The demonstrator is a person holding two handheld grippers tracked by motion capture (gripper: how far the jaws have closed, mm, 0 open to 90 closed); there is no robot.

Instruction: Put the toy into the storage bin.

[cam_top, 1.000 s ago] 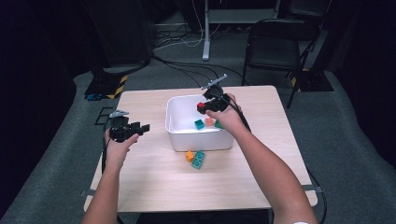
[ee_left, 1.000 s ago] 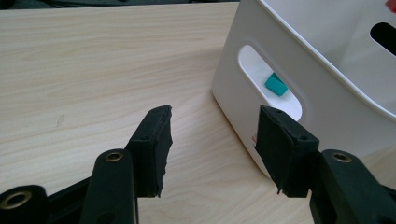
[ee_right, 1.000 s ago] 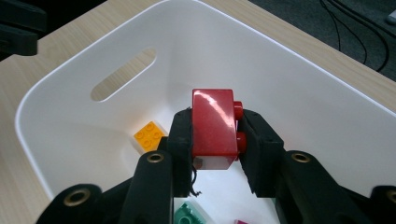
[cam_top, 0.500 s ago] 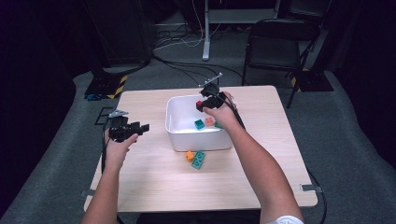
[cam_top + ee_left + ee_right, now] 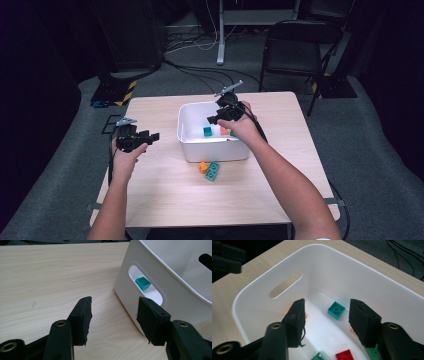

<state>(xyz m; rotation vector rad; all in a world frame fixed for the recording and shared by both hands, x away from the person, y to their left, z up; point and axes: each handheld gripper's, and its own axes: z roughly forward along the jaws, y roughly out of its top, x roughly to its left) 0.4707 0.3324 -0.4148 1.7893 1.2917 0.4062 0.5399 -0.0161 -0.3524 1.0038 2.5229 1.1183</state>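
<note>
My right gripper [image 5: 215, 119] hangs over the white bin [image 5: 215, 150]. Its jaws have just been opening and now stand open with nothing between them [image 5: 325, 302]. Below them on the bin floor lie a teal brick [image 5: 336, 310], a red brick [image 5: 347, 356] and a green brick [image 5: 372, 352]. My left gripper [image 5: 152, 136] hovers open and empty over the table, left of the bin, and points at the bin's wall [image 5: 175, 285]. A teal brick [image 5: 143, 283] shows through the handle slot.
An orange brick [image 5: 202, 166] and a teal brick [image 5: 213, 171] lie together on the wooden table [image 5: 165, 200] just in front of the bin. A black chair [image 5: 295, 47] stands beyond the table's far right corner.
The right gripper's jaws were shut on a small red thing over the bin and have opened; a red brick now lies in the bin. The left hand has not moved.
</note>
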